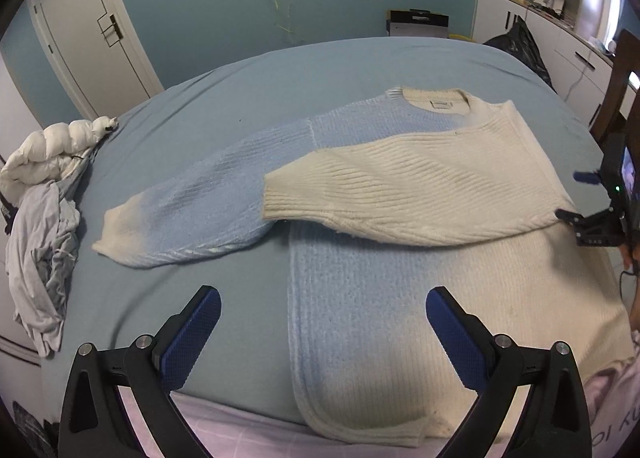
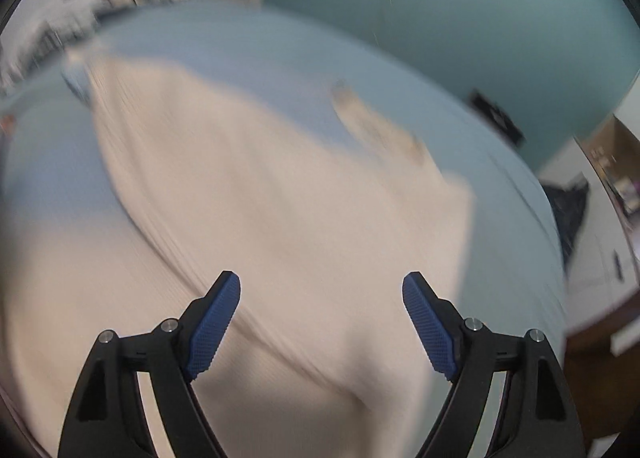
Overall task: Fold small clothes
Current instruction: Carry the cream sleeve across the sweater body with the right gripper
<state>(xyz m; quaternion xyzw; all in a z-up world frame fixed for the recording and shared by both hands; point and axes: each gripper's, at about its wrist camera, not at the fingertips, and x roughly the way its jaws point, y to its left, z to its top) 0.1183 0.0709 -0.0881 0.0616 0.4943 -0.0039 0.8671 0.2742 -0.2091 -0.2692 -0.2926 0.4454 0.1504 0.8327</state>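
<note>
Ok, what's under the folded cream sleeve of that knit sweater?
The cream ribbed sleeve lies across the blue-and-cream knit sweater, covering its chest; its cuff overlaps the blue sleeve. Whatever lies beneath that is hidden.

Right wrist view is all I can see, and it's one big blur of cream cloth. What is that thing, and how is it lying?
Observer: It's a knit sweater, half pale blue and half cream, spread flat on the bed with its neck away from the person.
Operator: Are its arms spread out?
Observer: Only one. The cream sleeve is folded across the chest; the blue sleeve lies stretched out to the side.
Operator: Is the other gripper holding anything?
Observer: No. The left gripper is open, above the blue half near the hem.
Operator: Anything else on the bed?
Observer: A white puffy jacket and a grey garment are heaped at its far left edge.
</note>
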